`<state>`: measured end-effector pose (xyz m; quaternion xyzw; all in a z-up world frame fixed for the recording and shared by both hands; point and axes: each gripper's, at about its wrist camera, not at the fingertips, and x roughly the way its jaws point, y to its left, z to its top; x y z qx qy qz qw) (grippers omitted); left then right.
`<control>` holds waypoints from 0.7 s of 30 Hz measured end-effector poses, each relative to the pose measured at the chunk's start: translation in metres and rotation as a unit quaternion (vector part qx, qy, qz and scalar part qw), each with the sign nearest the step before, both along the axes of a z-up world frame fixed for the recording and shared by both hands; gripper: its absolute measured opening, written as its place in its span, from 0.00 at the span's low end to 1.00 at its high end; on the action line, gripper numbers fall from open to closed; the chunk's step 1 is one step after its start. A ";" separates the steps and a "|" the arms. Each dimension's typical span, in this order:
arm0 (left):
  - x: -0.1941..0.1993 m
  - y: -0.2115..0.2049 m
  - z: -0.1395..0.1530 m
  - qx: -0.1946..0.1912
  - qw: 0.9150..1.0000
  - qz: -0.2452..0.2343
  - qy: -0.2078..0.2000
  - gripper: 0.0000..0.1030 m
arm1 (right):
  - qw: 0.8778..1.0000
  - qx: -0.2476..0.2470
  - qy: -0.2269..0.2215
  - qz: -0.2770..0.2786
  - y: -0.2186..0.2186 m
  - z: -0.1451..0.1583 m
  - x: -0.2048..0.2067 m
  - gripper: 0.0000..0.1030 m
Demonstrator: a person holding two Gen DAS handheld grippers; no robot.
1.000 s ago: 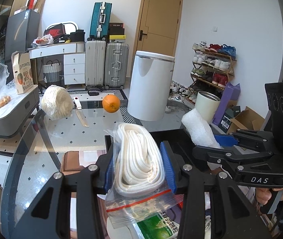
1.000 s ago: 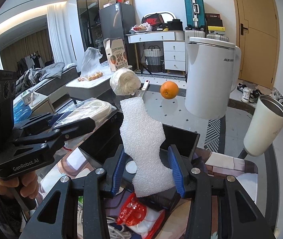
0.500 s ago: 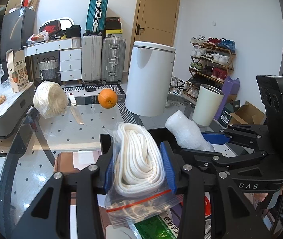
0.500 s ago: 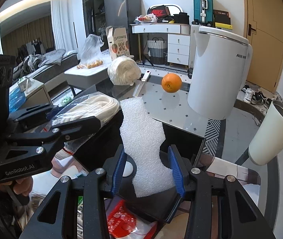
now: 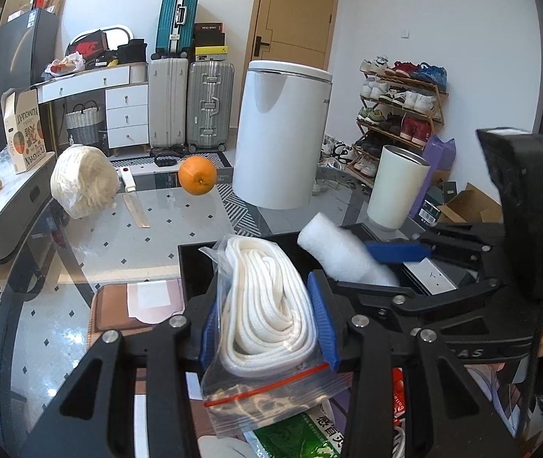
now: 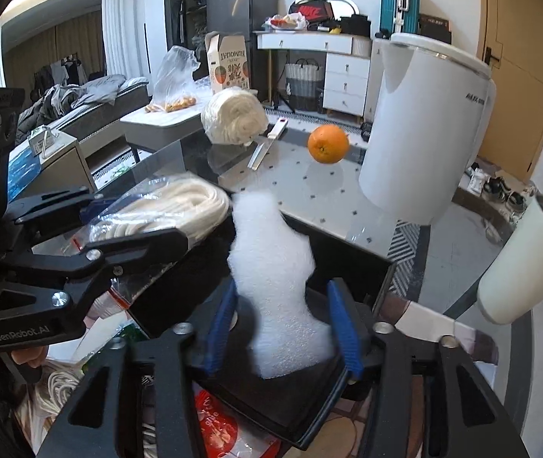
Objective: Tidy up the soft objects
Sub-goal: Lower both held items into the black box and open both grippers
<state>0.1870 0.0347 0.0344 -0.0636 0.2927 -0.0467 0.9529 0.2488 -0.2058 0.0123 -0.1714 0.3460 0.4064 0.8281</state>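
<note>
My left gripper (image 5: pixel 267 305) is shut on a clear zip bag of coiled white rope (image 5: pixel 267 297), held over the near left edge of a black box (image 5: pixel 195 267). In the right wrist view the same bag (image 6: pixel 164 210) sits in the left gripper (image 6: pixel 118 221) at the left. My right gripper (image 6: pixel 282 305) is opening. A white foam piece (image 6: pixel 271 252) stands between its blue pads inside the black box (image 6: pixel 348 252), with a dark gap beside the left pad. The left wrist view shows the foam (image 5: pixel 340 252) leaning in the box by the right gripper (image 5: pixel 378 271).
On the glass table (image 5: pixel 118 236) beyond the box are an orange (image 5: pixel 197 174), a roll of white cord (image 5: pixel 80 183), a knife (image 5: pixel 134 206), a tall white bin (image 5: pixel 279 133) and a white tumbler (image 5: pixel 397 187). Red (image 6: pixel 214 423) and green (image 5: pixel 294 435) packets lie below the grippers.
The right gripper's jaws have spread apart and no longer squeeze the foam, which now rests lower in the black box. Both grippers have sunk a little toward the box.
</note>
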 end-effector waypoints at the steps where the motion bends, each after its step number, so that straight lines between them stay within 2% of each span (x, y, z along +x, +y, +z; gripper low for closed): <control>1: 0.001 0.000 -0.001 0.002 1.000 0.000 0.003 0.41 | 1.000 0.001 -0.004 0.000 0.000 0.001 0.000 0.58; 8: 0.004 -0.004 -0.005 0.005 1.000 -0.005 0.007 0.41 | 1.000 0.025 -0.013 -0.005 -0.014 0.008 -0.003 0.65; 10: 0.004 -0.006 -0.004 0.010 1.000 -0.006 0.007 0.44 | 0.999 0.029 -0.011 -0.010 -0.018 0.008 -0.004 0.67; 12: 0.002 -0.006 -0.002 0.010 1.000 -0.006 0.007 0.61 | 0.999 0.033 -0.008 -0.016 -0.024 0.009 -0.004 0.70; 14: -0.002 -0.006 0.000 0.004 1.000 -0.013 0.008 0.63 | 0.999 0.035 -0.008 -0.019 -0.028 0.009 -0.005 0.72; 15: -0.005 -0.006 0.002 0.004 1.000 -0.012 0.011 0.76 | 0.999 0.037 -0.008 -0.022 -0.030 0.010 -0.006 0.75; 17: -0.014 -0.005 0.006 0.006 1.000 -0.003 0.005 0.91 | 0.999 0.044 -0.005 -0.026 -0.035 0.011 -0.008 0.82; 19: -0.024 -0.004 0.010 0.002 1.000 -0.003 -0.007 0.96 | 0.998 0.050 -0.002 -0.031 -0.041 0.014 -0.011 0.85; 21: -0.034 -0.003 0.013 0.002 1.000 0.000 -0.014 1.00 | 0.998 0.058 0.000 -0.038 -0.047 0.017 -0.017 0.97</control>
